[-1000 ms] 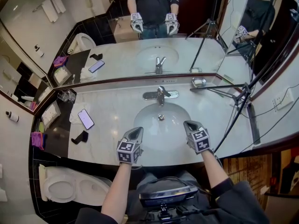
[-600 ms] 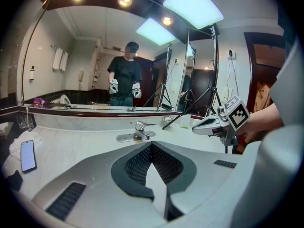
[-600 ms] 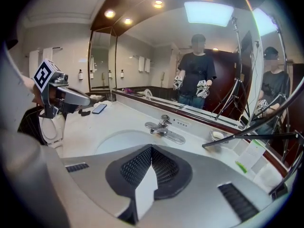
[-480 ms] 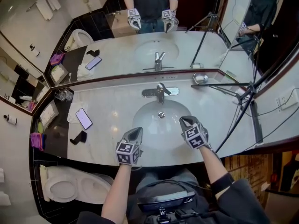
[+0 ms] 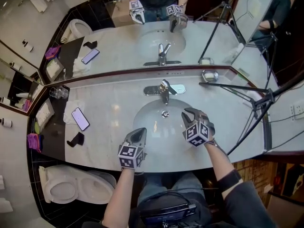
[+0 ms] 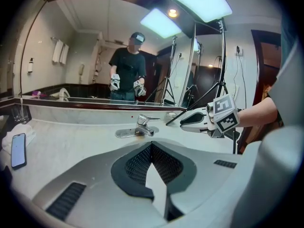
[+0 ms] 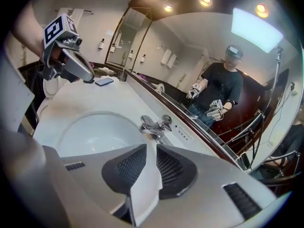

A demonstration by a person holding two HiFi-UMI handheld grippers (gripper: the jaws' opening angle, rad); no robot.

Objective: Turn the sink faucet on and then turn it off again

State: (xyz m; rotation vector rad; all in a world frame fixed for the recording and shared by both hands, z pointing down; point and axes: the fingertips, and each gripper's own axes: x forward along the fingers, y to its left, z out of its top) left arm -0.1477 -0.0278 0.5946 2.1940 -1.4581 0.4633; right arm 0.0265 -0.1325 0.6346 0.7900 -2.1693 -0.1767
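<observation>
Right tongs (image 5: 187,113), just opening narrowly on nothing, are our nearer pair, faucet (image 5: 164,90) dead ahead; left tongs (image 5: 138,134) pinched shut.

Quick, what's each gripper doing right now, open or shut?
Left gripper: shut, empty.
Right gripper: open, jaws have just been opening, nothing between them.

Bright ceiling spotlights (image 7: 205,0), fisheye-warped edges

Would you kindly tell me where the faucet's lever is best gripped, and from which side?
Probably the free end of the lever, the slim bar atop the faucet body. Come from the basin side, jaws either side of the bar: the mirror stands close behind, while the front is open.
</observation>
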